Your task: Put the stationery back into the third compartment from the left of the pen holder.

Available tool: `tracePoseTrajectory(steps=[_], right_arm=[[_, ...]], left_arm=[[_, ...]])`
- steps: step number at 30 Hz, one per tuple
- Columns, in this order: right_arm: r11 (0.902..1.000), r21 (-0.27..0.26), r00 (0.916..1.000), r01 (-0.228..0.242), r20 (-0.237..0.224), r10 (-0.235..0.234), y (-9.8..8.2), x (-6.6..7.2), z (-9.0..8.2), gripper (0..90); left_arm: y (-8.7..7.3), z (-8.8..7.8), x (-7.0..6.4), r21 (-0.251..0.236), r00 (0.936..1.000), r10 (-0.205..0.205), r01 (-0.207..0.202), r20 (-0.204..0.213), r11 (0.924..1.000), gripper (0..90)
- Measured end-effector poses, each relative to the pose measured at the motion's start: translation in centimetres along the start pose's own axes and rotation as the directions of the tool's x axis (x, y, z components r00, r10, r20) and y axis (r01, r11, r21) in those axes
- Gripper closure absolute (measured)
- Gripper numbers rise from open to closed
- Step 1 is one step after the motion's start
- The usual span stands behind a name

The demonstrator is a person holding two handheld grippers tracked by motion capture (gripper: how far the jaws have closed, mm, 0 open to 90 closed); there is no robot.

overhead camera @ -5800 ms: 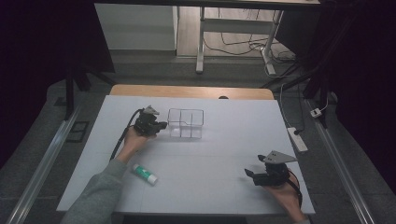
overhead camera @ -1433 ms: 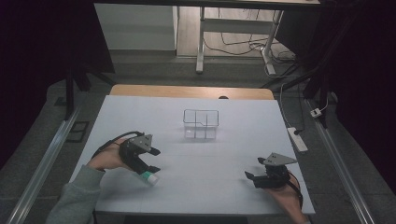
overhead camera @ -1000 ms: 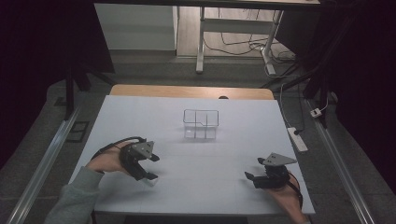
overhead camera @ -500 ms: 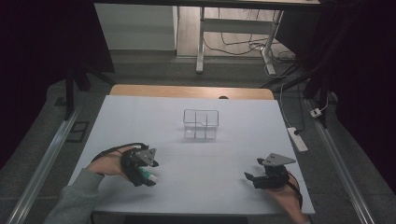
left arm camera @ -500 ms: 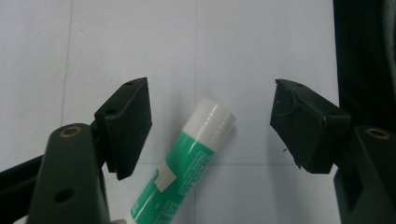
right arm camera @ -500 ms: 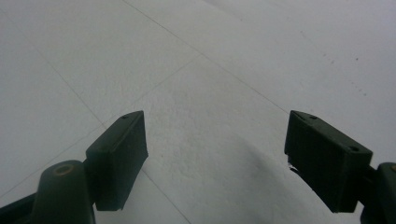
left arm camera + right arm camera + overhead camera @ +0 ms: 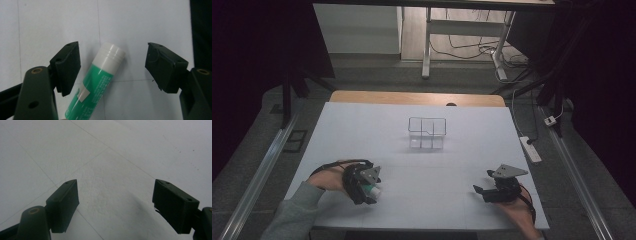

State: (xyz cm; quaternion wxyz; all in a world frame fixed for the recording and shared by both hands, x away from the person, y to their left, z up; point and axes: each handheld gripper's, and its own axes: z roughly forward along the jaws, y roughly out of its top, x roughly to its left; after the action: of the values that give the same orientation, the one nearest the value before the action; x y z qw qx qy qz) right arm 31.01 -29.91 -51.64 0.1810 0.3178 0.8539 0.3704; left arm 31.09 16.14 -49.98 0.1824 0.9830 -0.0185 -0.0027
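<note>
Glue stick between wide-open left gripper

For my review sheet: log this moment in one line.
left gripper: open, astride glue stick, not gripping | right gripper: open, idle on table | clear box: empty

we see glue stick: green body, white ribbed cap, pale label patch on side. cap on. lies flat on white table, near front-left part in high view. in left gripper view it lies slanted, cap end pointing up and to right, body running down to bottom edge. we note it sits between jaws of left gripper, close against left jaw, well apart from right jaw; pads not pressing on it. bottom end out of frame.
</note>
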Motion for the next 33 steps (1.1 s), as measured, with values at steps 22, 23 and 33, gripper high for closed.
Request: tracePoseTrajectory(steps=[22,23,33], right_arm=[[0.9999,-0.005,0.9999,-0.01,-0.013,0.01,0.0,-0.03,-0.03,20.4],[1.0,-0.004,0.9999,-0.008,-0.012,0.008,0.0,-0.02,-0.03,20.4],[0.9999,-0.005,0.9999,-0.009,-0.011,0.009,-0.03,-0.02,-0.06,20.4]], left_arm=[[-0.33,1.0,0.13,0.038,0.9949,0.097,-0.096,-0.028,0.9947,56.1],[-0.35,0.98,0.12,0.037,0.9938,0.107,-0.106,-0.028,0.9936,57.4],[-0.51,0.79,0.23,0.04,0.9934,0.101,-0.098,-0.054,0.9943,64.3]])
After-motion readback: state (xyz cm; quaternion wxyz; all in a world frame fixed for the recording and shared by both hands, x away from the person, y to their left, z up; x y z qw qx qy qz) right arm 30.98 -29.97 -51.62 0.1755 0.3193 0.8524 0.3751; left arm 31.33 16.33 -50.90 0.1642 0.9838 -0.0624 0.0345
